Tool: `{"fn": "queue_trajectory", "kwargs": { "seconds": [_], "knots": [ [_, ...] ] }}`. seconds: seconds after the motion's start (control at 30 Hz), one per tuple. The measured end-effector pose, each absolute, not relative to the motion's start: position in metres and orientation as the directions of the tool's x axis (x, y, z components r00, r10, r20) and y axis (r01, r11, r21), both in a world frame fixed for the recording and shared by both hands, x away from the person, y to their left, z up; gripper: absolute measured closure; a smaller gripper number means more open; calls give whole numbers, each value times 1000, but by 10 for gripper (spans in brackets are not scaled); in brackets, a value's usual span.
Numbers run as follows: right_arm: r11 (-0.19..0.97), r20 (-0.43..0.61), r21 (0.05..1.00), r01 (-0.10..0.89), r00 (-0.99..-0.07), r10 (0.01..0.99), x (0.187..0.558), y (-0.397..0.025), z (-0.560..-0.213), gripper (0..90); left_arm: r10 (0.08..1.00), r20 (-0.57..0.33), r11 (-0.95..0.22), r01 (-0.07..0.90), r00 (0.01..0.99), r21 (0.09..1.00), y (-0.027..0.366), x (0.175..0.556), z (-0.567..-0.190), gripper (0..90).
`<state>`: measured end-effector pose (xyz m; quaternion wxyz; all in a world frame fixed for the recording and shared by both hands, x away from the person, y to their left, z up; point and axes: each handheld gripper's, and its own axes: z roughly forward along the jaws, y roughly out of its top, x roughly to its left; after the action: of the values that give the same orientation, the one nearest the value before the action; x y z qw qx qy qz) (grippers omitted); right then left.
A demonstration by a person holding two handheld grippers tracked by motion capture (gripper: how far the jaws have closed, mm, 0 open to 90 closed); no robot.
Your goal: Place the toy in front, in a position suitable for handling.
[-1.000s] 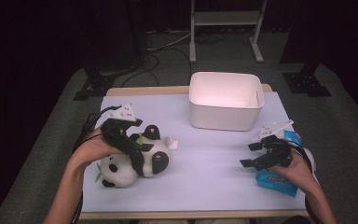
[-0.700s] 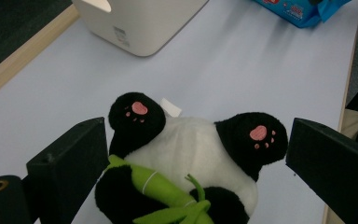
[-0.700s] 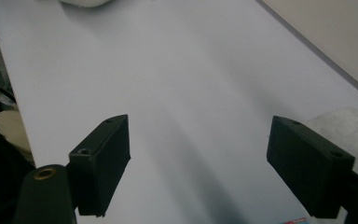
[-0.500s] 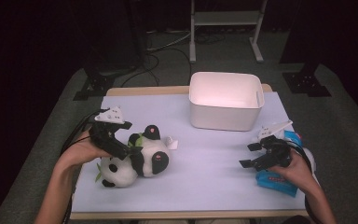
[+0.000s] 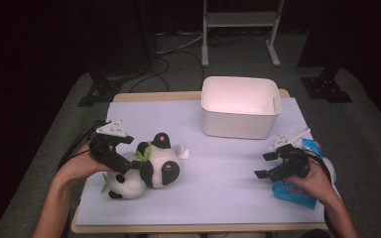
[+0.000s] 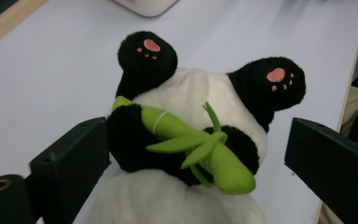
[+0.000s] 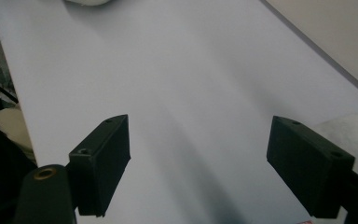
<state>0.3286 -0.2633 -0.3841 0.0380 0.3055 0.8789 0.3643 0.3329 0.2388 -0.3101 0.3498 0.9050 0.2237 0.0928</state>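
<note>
Panda (image 6: 191, 116) hugs green bamboo (image 6: 191, 147), framed by left hand-held gripper's (image 6: 196, 154) spread jaws.

Black-and-white panda (image 5: 146, 171), green bamboo (image 6: 191, 144).

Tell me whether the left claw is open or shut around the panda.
Open. The left claw has its black jaws spread wide on either side of the black-and-white plush panda, with gaps showing; no squeeze yet.

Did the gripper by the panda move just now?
Yes. The left gripper has pulled back leftward off the panda, farther from the white bin.
</note>
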Motion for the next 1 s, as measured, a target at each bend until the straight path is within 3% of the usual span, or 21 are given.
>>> {"fn": "queue_trajectory", "kwargs": {
  "seconds": [0.47,0.53,1.0],
  "knots": [
    [556,154,661,504,-816,557,328,-263,-384,201,464,-21,-678,370,886,635,237,334,-327,154],
    [555,155,662,504,-816,556,328,-264,-384,202,458,-22,-686,369,889,627,237,334,-328,216],
    [560,156,657,504,-819,553,328,-263,-384,202,456,-42,-682,379,889,626,240,335,-330,353]
  ]
}}
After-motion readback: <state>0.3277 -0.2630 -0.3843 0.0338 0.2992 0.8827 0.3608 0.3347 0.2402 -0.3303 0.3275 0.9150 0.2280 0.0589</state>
